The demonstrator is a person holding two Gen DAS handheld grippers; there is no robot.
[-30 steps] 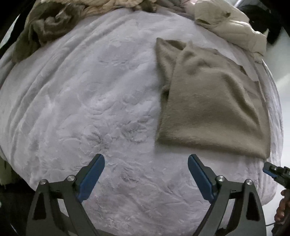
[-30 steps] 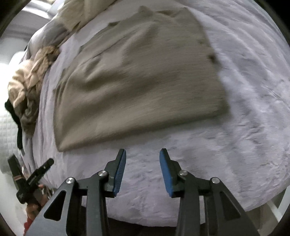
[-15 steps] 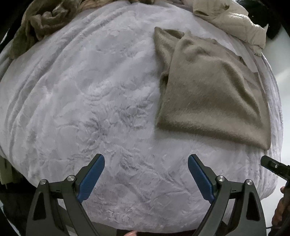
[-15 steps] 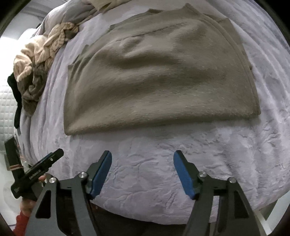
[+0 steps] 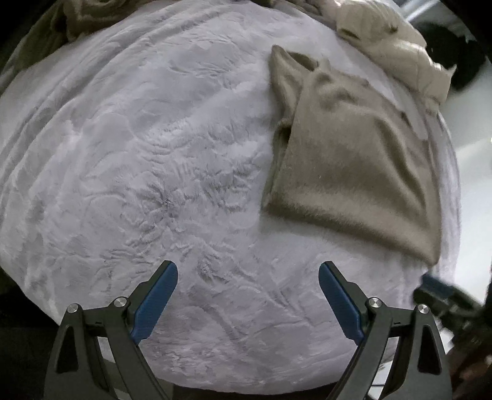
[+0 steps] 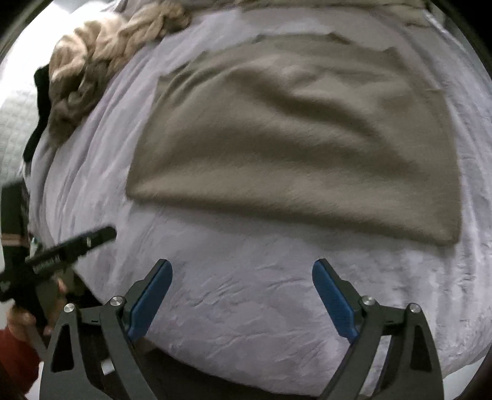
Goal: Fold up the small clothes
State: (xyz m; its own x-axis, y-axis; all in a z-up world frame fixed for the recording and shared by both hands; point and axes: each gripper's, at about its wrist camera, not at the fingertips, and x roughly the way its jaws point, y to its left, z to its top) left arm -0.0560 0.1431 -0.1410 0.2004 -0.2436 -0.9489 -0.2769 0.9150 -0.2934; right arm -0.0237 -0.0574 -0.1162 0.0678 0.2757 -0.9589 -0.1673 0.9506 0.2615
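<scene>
Pale lilac plush bedding (image 5: 160, 172), embossed with a leafy pattern and lightly wrinkled, covers a bed that fills both wrist views. On it lies a taupe fuzzy garment (image 6: 295, 144), folded into a flat, roughly rectangular shape with a few soft ripples across its top layer; in the left wrist view the same garment (image 5: 353, 166) sits to the right of centre, with a pointed flap of an under layer sticking out at its far left corner. The left gripper (image 5: 247, 300) hangs above bare bedding near the front edge of the bed, its blue-padded fingers (image 5: 153, 303) spread wide with nothing between them, well apart from the garment. The right gripper (image 6: 243, 298) hangs over the bedding just short of the garment's near edge, its jaws likewise spread wide and empty. In the right wrist view the left gripper (image 6: 61, 249) appears at the left, blurred, held by a hand (image 6: 18, 317) above a red sleeve (image 6: 13, 357). A heap of cream and brown knitted clothes (image 6: 104, 61) lies at the far left of that view, and a cream quilted garment (image 5: 396, 52) lies beyond the taupe one at the far right of the left wrist view. An olive-brown cloth (image 5: 77, 21) is bunched at the far left edge there.
</scene>
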